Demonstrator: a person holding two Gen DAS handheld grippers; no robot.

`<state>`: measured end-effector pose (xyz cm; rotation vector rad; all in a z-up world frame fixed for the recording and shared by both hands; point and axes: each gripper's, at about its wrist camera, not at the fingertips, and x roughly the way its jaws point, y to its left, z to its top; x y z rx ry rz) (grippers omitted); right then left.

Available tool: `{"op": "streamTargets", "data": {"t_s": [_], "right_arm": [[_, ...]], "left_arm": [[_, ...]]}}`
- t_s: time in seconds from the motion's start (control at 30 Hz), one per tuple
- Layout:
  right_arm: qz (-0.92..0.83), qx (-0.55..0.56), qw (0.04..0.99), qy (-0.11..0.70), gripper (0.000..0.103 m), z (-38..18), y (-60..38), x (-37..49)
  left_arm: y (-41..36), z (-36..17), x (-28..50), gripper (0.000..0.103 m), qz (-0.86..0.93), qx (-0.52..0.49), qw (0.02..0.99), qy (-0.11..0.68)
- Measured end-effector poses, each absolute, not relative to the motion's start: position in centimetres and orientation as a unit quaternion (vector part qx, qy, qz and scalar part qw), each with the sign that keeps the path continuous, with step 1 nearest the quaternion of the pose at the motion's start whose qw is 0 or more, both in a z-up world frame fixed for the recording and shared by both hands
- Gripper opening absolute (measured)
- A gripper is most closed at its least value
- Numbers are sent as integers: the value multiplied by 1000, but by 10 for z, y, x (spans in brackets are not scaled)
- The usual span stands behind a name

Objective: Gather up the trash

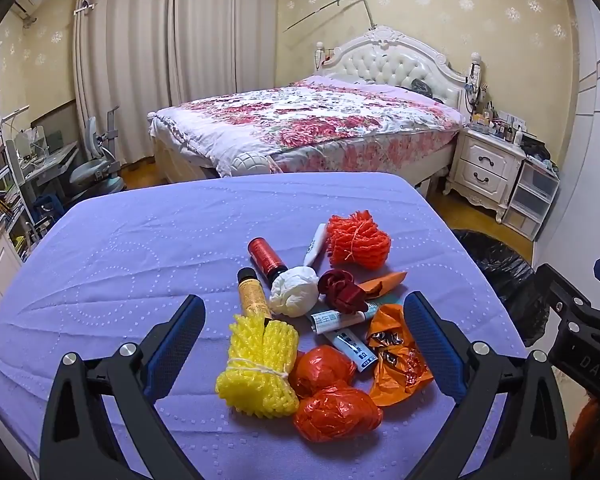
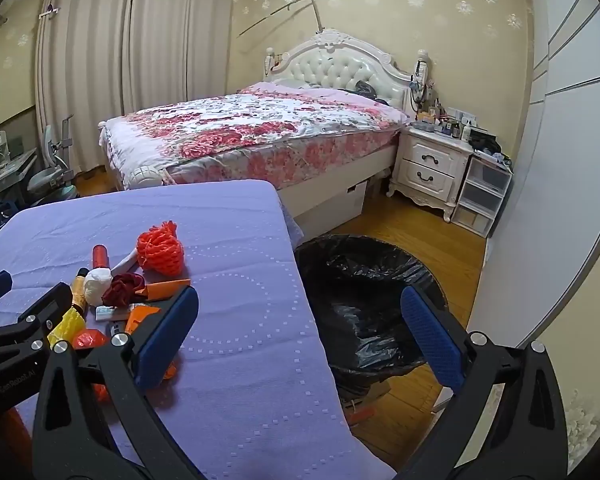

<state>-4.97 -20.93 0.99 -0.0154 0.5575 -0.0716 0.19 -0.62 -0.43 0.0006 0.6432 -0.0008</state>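
A heap of trash lies on the purple-covered table (image 1: 140, 248): a yellow foam net (image 1: 256, 368), two crumpled red bags (image 1: 332, 392), an orange wrapper (image 1: 396, 356), a white paper ball (image 1: 294, 292), a dark red wad (image 1: 340, 290), an orange foam net (image 1: 358, 240), two small bottles (image 1: 264, 256) and tubes (image 1: 352, 346). My left gripper (image 1: 306, 312) hangs open above the heap, touching nothing. My right gripper (image 2: 300, 308) is open and empty over the table's right edge. Beside the table stands the black-lined bin (image 2: 364, 300) on the floor.
A bed with a flowered cover (image 1: 312, 124) stands behind the table, a white nightstand (image 1: 488, 164) and plastic drawers (image 2: 480, 196) to its right. A desk, chair (image 1: 96, 164) and shelves crowd the left. A white wardrobe (image 2: 560, 160) lines the right wall.
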Motion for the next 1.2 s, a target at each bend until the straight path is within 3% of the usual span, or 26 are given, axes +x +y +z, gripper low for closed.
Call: {"op": "streamTargets", "data": {"t_s": [1.2], "right_arm": [[-44, -3, 959, 279, 99, 15, -234, -58]], "left_arm": [[-7, -8, 7, 97, 1, 4, 948, 319]]}}
